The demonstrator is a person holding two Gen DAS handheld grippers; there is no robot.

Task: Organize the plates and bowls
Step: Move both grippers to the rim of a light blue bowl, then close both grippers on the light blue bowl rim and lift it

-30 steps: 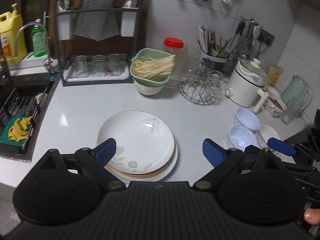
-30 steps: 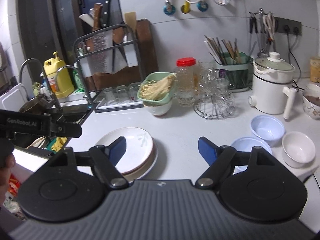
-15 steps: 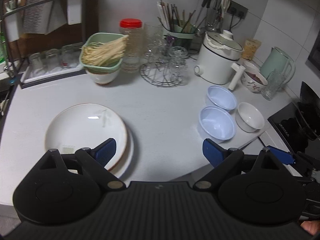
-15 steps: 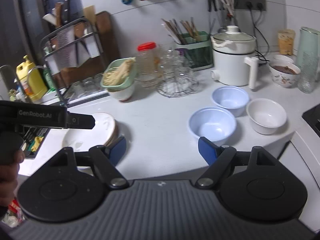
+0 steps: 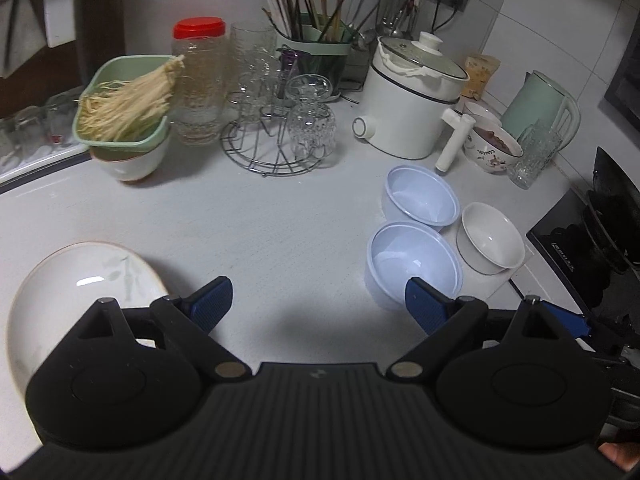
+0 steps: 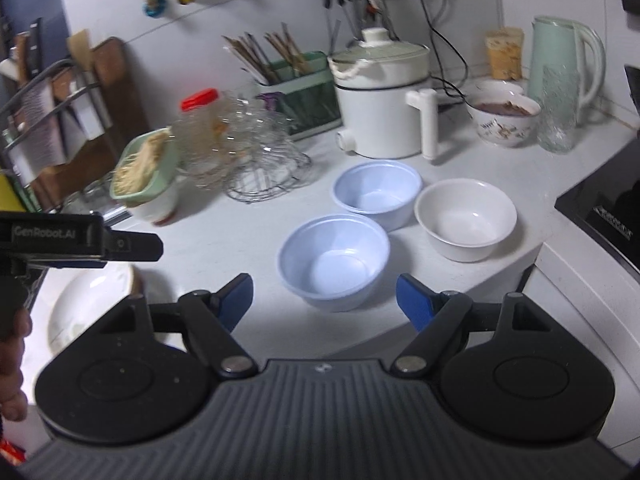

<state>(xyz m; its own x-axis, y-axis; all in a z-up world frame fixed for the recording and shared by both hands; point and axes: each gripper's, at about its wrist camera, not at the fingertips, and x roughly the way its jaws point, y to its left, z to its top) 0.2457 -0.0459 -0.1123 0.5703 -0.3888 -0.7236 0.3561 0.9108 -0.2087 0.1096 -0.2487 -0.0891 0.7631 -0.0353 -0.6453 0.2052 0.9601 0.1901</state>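
Observation:
Two pale blue bowls stand on the white counter, a near one [image 5: 414, 264] [image 6: 334, 260] and a far one [image 5: 420, 198] [image 6: 378, 190], with a white bowl [image 5: 490, 242] [image 6: 466, 218] to their right. A stack of white plates [image 5: 76, 292] [image 6: 90, 308] lies at the left. My left gripper [image 5: 318, 304] is open and empty above bare counter between plates and bowls. My right gripper [image 6: 324, 300] is open and empty, its blue pads [image 6: 414, 300] either side of the near blue bowl, just short of it.
Behind stand a wire glass rack [image 5: 276, 128], a red-lidded jar [image 5: 198, 80], a green basket of noodles on a bowl [image 5: 124, 120], a white cooker [image 5: 412, 100], a patterned bowl [image 5: 494, 146], a green kettle [image 6: 564, 64] and a stove [image 6: 608, 208] at right.
Both grippers have swung right, away from the plates and toward the bowls. The right gripper has come close to the near blue bowl. Both stay open.

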